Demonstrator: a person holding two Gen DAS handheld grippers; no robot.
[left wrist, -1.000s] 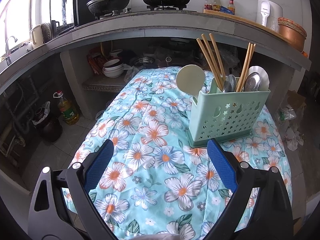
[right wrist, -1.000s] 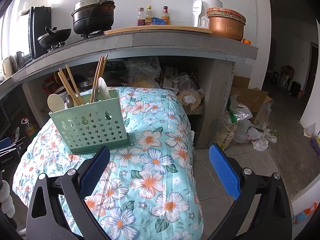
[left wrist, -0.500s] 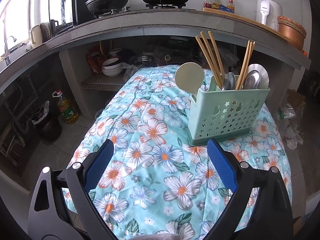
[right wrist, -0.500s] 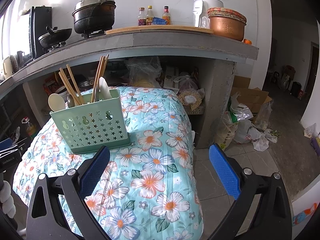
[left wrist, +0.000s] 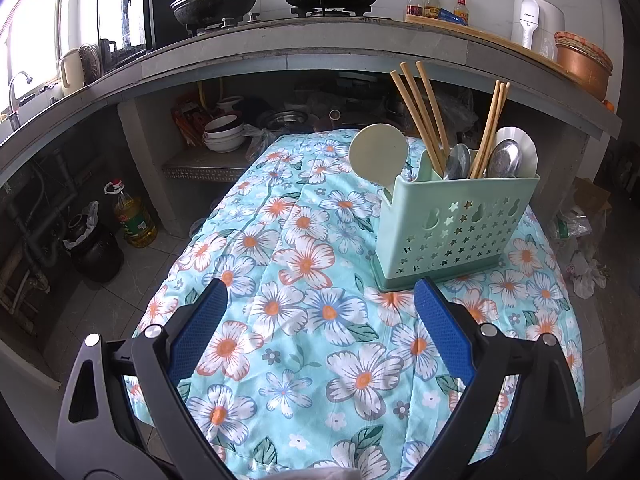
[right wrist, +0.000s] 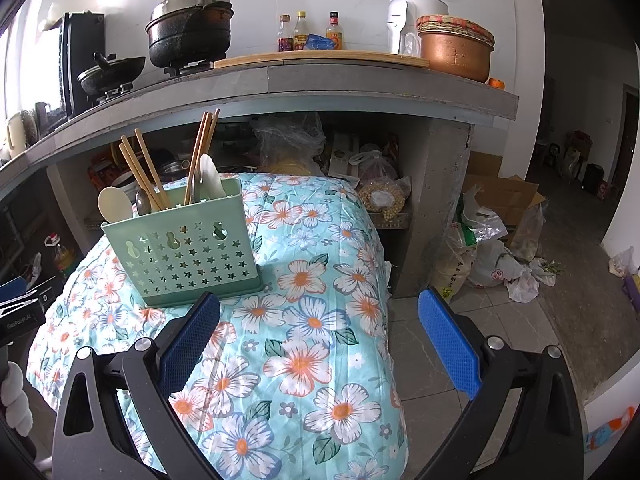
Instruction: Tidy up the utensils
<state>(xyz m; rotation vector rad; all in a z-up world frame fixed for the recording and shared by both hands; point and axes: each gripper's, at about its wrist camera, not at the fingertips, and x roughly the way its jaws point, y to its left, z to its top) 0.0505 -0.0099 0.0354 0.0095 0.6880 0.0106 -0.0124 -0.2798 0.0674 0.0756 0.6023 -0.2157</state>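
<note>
A mint-green perforated utensil holder (left wrist: 452, 224) (right wrist: 184, 248) stands upright on the floral cloth of the table (left wrist: 304, 320) (right wrist: 304, 320). Wooden chopsticks (left wrist: 420, 112) (right wrist: 200, 152), metal spoons (left wrist: 502, 158) (right wrist: 142, 202) and a cream flat spoon (left wrist: 376, 154) (right wrist: 114, 204) stick out of it. My left gripper (left wrist: 320, 300) hovers open over the cloth, the holder ahead to its right. My right gripper (right wrist: 320, 312) is open above the table's right edge, with the holder ahead to its left. Neither holds anything.
A concrete counter (left wrist: 304, 44) (right wrist: 360, 80) runs behind the table with pots, sauce bottles and a copper pot. Bowls and bags fill the shelf beneath. An oil bottle (left wrist: 134, 216) stands on the floor at left; bags and cardboard (right wrist: 500, 232) lie at right.
Both views have shifted only slightly; the holder sits marginally lower and closer in the right wrist view. Both grippers stay open.
</note>
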